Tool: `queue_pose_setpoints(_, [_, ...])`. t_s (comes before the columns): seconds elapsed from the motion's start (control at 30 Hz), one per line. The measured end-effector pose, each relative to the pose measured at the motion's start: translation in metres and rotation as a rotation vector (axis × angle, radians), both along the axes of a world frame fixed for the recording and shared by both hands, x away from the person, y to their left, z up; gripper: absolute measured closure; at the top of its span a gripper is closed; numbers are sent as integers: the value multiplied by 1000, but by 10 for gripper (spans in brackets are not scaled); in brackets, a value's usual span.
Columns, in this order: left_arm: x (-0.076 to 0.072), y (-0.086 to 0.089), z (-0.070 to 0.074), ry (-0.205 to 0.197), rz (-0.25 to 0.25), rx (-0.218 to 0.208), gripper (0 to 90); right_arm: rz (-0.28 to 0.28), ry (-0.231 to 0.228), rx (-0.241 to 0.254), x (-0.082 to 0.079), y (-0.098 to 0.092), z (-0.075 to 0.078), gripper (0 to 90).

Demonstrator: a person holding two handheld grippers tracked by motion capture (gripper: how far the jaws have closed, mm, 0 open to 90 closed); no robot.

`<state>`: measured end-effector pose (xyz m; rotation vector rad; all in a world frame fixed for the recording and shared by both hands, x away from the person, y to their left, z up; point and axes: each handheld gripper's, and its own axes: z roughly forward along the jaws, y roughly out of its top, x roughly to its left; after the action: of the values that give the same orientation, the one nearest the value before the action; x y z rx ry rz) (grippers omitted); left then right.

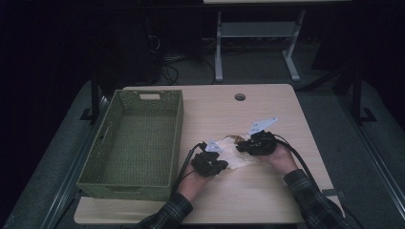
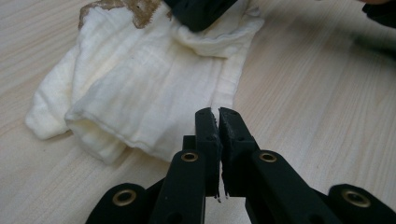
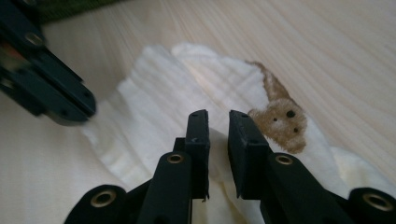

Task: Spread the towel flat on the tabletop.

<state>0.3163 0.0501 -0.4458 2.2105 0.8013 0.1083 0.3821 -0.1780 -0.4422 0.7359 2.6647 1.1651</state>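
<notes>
A cream cloth [image 1: 232, 153] with a brown bear print [image 3: 280, 123] lies rumpled on the wooden table [image 1: 267, 191], between the two hands. My left gripper [image 2: 218, 114] is at the cloth's near edge [image 2: 154, 84], its jaws pressed together on the thin hem. From the far side, my right gripper [image 3: 218, 116] sits over the cloth [image 3: 154, 102] beside the bear, jaws narrowly apart with a fold between them. In the high view the left gripper [image 1: 223, 165] and right gripper [image 1: 241, 146] face each other across the cloth.
A green woven basket [image 1: 176, 138] stands on the table's left half, empty inside. A round cable hole [image 1: 239, 97] is near the far edge. Bare table lies right of and in front of the hands. Desk legs and cables are on the floor beyond.
</notes>
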Motion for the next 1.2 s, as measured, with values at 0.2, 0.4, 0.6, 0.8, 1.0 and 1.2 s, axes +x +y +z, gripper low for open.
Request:
queue_pose_setpoints(0.2, [0,0,0,-1,5,-1,865,-11,27,32,-6,-12,7,762])
queue_pose_setpoints(0.4, [1,1,1,-3,2,3,865,-16,34,-45,-8,-3,-7,713])
queue_pose_setpoints(0.6, [0,0,1,-4,8,-1,865,-40,-7,-105,-6,3,-17,839])
queue_pose_setpoints(0.8, [0,2,4,-6,22,-5,866,-47,5,-61,-9,-10,-4,864])
queue_pose_setpoints(1.0, [-4,4,8,3,37,-25,866,-69,31,-3,-17,-45,6,864])
queue_pose_setpoints(1.2, [-10,6,11,8,59,-50,866,-126,44,32,-42,-102,10,868])
